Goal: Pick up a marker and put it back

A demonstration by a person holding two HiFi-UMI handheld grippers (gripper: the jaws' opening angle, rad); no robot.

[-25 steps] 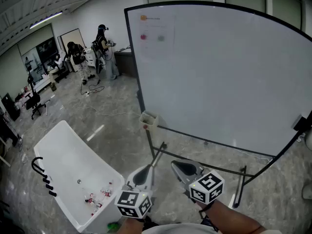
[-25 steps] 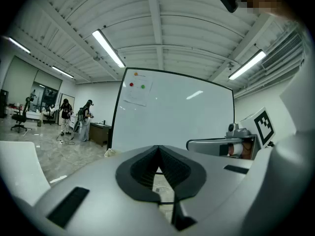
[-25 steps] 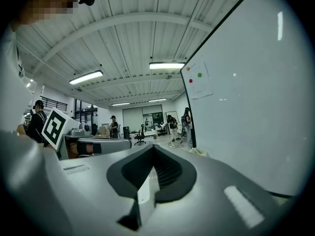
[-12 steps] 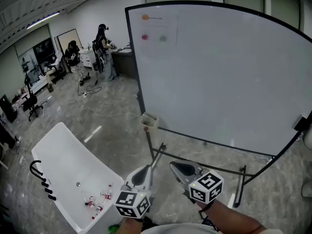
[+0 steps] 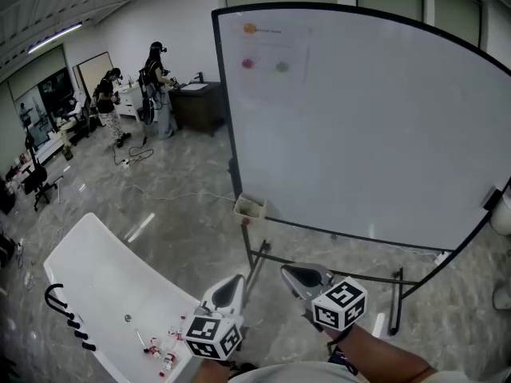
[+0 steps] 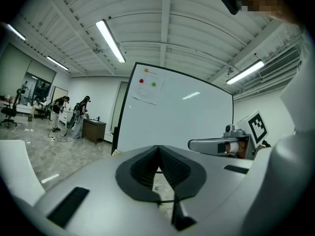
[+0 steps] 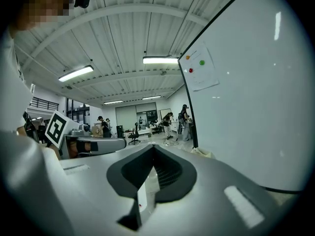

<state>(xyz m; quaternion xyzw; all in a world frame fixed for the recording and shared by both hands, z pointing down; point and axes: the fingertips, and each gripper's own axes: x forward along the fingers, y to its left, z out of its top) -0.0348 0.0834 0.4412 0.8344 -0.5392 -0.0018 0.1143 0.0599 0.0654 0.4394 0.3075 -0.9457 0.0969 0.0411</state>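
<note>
Both my tongs clenched, nothing in jaws: left gripper (image 5: 231, 288) and right gripper (image 5: 297, 275) side by side, facing whiteboard (image 5: 367, 134). Markers (image 5: 160, 348) (small red-white bits, hard to make out) lie on white table (image 5: 104, 270), left of left gripper, untouched.

A big whiteboard (image 5: 375, 126) fills the head view from twelve to three o'clock, with a paper sheet (image 5: 271, 54) bearing coloured dots near its top left corner. A white tub (image 5: 96, 270) lies at eight o'clock. Two people (image 5: 154, 74) stand by a dark desk (image 5: 196, 106) at eleven o'clock.
</note>
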